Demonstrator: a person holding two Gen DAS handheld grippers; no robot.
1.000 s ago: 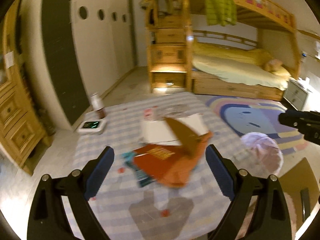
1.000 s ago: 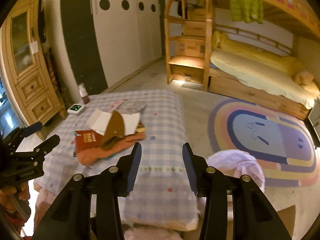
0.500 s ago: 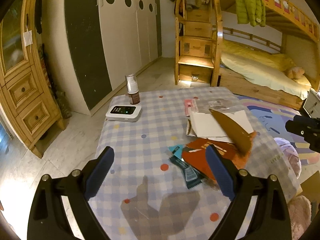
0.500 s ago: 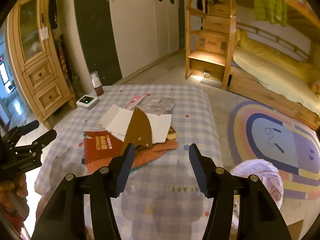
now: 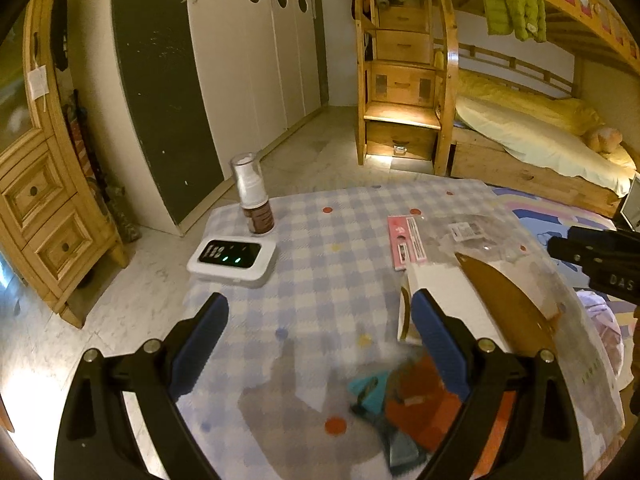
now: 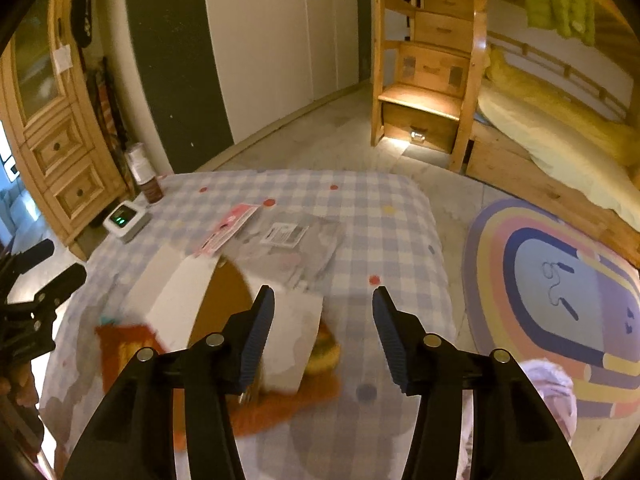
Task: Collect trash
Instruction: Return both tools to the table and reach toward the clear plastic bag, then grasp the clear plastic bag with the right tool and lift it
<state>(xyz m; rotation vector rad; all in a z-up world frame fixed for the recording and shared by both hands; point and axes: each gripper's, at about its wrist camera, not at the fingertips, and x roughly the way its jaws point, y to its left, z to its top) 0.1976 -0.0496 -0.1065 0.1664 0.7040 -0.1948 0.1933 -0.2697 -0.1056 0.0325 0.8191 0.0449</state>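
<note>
Nothing collected yet: wrappers point(image 6: 248, 236) and papers litter the tabletop point(image 5: 320, 248); left tool point(image 5: 320, 340) spread, right tool point(image 6: 323, 332) closing, both empty.

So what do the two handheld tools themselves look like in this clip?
Both are matte black two-finger frames with round silver bolt heads along the arms. The left tool has ribbed blue pads on its fingers. The right tool has ribbed pads that look darker, closer to navy. Seen from the left wrist view, the right tool's side carries white lettering, partly cut off. No cables or sleeves are visible.
</note>
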